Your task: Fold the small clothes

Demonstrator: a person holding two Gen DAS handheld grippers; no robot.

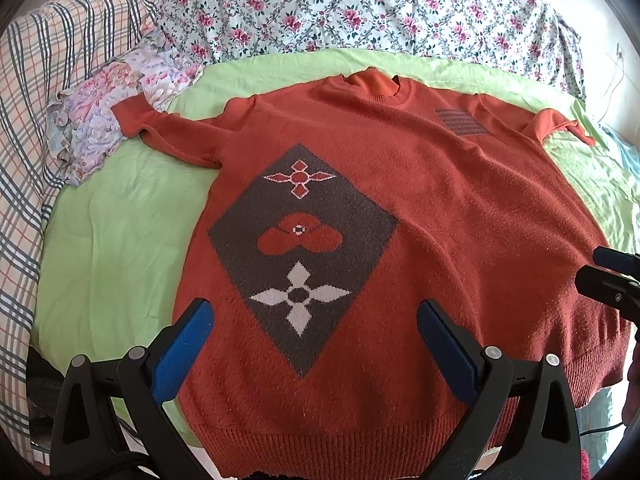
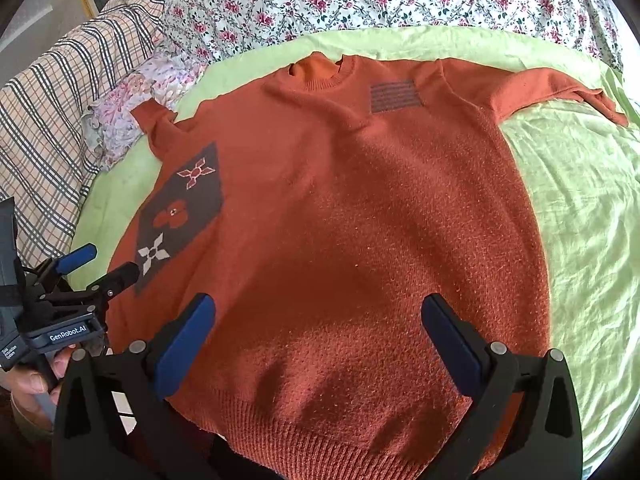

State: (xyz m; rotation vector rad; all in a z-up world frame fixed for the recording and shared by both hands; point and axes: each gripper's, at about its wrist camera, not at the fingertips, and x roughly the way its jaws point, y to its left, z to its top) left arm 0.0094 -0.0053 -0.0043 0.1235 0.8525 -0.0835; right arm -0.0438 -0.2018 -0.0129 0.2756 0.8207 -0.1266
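Orange sweater point(image 1: 400, 208) spread flat on green sheet point(image 1: 108, 240), neck away, hem nearest, sleeves out sideways. Left gripper point(image 1: 314, 320) and right gripper point(image 2: 320, 316) wide apart over hem, holding nothing.

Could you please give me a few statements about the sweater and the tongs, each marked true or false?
1. The orange sweater lies spread flat, front up. True.
2. The left tongs grip the hem. False: they are open, holding nothing.
3. The sweater rests on a green sheet. True.
4. Both sleeves are folded across the chest. False: both stick outward.
5. The right tongs are open. True.
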